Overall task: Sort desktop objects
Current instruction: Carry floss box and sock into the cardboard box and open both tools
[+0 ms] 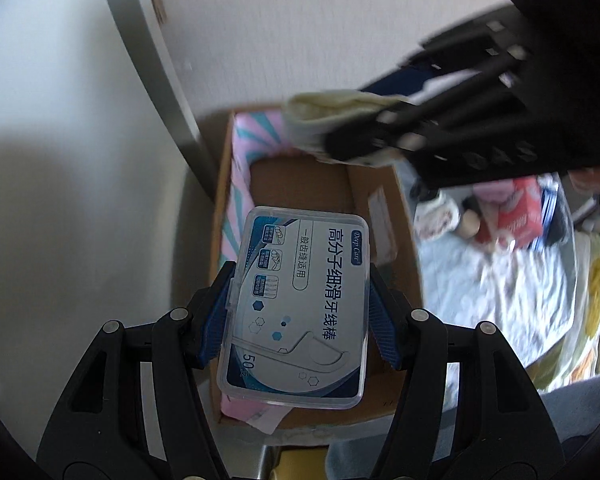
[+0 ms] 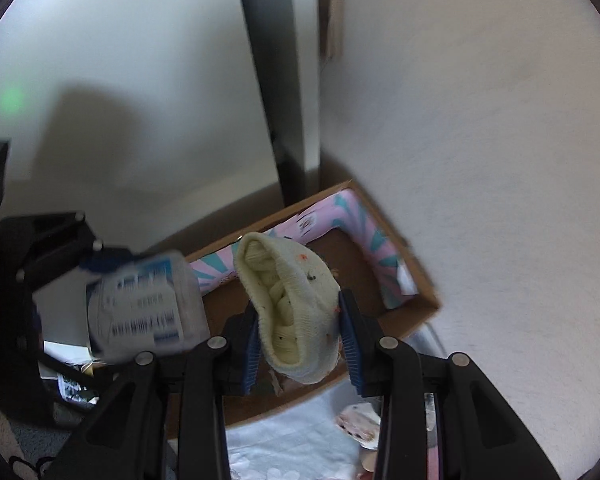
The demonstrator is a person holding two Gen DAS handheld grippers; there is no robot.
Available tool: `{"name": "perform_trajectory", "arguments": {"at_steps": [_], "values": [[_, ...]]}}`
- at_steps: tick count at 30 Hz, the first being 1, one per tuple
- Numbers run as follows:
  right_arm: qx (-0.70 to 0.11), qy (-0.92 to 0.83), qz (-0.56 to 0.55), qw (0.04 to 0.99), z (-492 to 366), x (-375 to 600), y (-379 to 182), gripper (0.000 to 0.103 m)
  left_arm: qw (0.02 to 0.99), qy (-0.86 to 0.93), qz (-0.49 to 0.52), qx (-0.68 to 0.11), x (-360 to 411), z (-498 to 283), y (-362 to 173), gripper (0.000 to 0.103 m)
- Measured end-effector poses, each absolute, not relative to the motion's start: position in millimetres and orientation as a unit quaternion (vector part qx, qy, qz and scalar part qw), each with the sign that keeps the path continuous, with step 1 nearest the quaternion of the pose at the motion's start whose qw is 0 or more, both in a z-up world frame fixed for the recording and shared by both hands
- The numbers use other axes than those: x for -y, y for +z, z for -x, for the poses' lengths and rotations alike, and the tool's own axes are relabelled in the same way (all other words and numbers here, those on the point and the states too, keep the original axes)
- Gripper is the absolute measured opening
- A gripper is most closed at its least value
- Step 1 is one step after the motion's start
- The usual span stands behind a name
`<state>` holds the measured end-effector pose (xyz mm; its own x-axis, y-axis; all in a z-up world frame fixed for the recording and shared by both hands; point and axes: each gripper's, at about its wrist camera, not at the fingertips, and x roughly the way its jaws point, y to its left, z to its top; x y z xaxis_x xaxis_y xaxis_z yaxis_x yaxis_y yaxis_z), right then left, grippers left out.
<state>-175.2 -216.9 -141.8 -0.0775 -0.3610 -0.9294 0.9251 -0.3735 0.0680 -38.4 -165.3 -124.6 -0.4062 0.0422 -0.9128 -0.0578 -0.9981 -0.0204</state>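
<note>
**Both your grippers are over the box right now**

Your left gripper (image 1: pixel 300 312) has the floss case (image 1: pixel 296 304) clamped between its pads, sitting above the cardboard box (image 1: pixel 404 240). Your right gripper (image 2: pixel 300 344) holds the rolled sock (image 2: pixel 292 304) over the same box, near its far end, and the floss case is just to its left. Inside the box, a folded cloth (image 2: pixel 364 232) runs along the far wall and around the corner. To the right of the box in the left wrist view, a carton (image 1: pixel 516 216) sits on the tablecloth (image 1: pixel 500 288), with small clutter beside it.
</note>
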Motion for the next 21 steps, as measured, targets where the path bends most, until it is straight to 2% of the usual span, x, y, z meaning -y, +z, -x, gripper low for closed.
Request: {"name": "perform_trajectory", "arguments": {"at_steps": [8, 15, 17, 18, 19, 20, 21], "values": [[-0.312, -0.654, -0.51, 0.464, 169.1, 230.5, -175.7, 0.033, 0.051, 0.825, 0.563, -0.01, 164.5, 33.9, -157.7, 0.058], [-0.304, -0.66, -0.523, 0.445, 176.9, 212.9, -172.2, 0.034, 0.057, 0.822, 0.567, -0.016, 162.2, 37.8, -163.3, 0.058], [-0.287, -0.666, -0.534, 0.435, 182.3, 212.1, -175.3, 0.042, 0.059, 0.822, 0.566, -0.017, 162.3, 39.5, -161.7, 0.062], [-0.276, -0.67, -0.539, 0.43, 185.0, 209.9, -174.7, 0.043, 0.059, 0.821, 0.568, -0.014, 162.8, 39.8, -161.7, 0.082], [-0.264, -0.673, -0.545, 0.424, 187.9, 207.6, -173.8, 0.051, 0.058, 0.818, 0.573, -0.01, 163.1, 40.3, -162.4, 0.096], [-0.25, -0.675, -0.553, 0.42, 191.2, 205.2, -173.0, 0.07, 0.059, 0.818, 0.572, -0.005, 162.1, 40.0, -162.5, 0.103], [-0.241, -0.674, -0.558, 0.421, 191.0, 204.5, -172.2, 0.083, 0.066, 0.824, 0.563, -0.003, 160.8, 38.5, -160.5, 0.103]]}}
